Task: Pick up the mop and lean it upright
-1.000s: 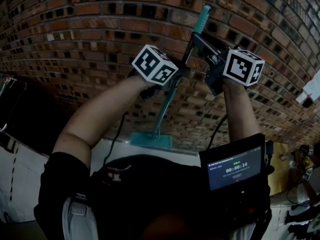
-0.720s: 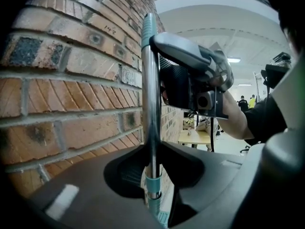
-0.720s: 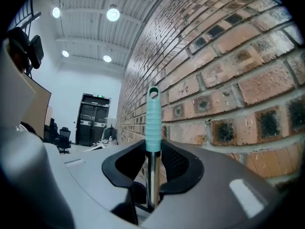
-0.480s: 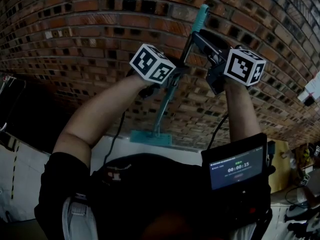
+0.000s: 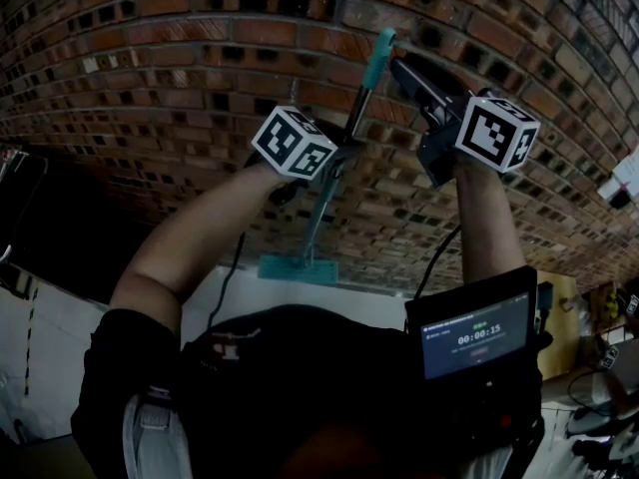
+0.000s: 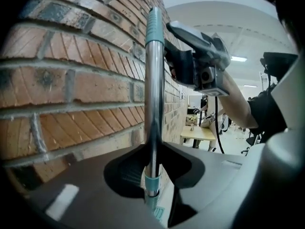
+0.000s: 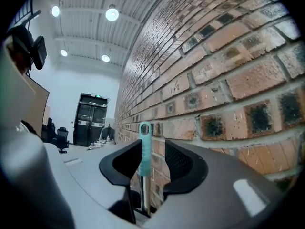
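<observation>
- mop [image 5: 318, 208] stands upright against the brick wall [image 5: 150, 68], with the mop head [image 5: 298, 267] at the wall's foot
- left gripper [image 6: 152, 159] clasps the pole, below the right gripper [image 7: 151, 159] (pole's top end between its parted jaws)

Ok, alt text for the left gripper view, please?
The left gripper clamps the mop pole, upright close beside a brick wall. Above, the right gripper, its jaws just opened, stands around the teal handle top without gripping it.

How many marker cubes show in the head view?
2. The left cube is just left of the mop handle; the right cube is to the handle's right. None appears hidden.
</observation>
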Demonstrator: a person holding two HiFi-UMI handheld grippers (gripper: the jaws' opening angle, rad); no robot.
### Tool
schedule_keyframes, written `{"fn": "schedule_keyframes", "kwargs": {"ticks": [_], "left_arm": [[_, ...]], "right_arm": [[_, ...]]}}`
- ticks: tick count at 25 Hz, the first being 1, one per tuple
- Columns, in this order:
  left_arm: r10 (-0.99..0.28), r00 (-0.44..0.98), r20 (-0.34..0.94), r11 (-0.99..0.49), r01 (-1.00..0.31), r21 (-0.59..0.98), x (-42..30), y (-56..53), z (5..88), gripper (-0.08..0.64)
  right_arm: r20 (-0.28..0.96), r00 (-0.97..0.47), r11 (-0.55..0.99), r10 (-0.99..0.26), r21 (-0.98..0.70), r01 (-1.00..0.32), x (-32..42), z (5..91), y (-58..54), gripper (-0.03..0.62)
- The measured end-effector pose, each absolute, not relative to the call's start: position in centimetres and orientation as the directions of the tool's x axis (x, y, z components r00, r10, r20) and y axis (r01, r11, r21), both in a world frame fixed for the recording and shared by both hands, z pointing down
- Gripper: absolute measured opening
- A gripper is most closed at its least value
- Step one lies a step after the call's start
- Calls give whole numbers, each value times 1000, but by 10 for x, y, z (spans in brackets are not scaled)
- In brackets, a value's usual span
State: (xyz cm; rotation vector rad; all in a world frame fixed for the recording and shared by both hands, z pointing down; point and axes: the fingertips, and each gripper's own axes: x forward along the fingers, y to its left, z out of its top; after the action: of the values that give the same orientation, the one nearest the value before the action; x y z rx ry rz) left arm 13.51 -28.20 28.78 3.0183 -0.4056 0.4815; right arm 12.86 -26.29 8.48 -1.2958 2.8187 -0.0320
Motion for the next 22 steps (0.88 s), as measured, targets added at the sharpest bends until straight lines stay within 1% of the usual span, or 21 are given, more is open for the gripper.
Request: {"fn": "schedule_keyframes", "kwargs": {"ticks": [15,22], "left_arm": [[-228,860,457,-954,-290,70,140,-281,454,98],[-218,844,490,-954,-289,74,145,-284,513,98]], "right_arm": [[-27,-668,668,-744,-48,-742,130,92,-265,164],[-17,-671,671,-741,-46,-740,138,106,-266,166]]}}
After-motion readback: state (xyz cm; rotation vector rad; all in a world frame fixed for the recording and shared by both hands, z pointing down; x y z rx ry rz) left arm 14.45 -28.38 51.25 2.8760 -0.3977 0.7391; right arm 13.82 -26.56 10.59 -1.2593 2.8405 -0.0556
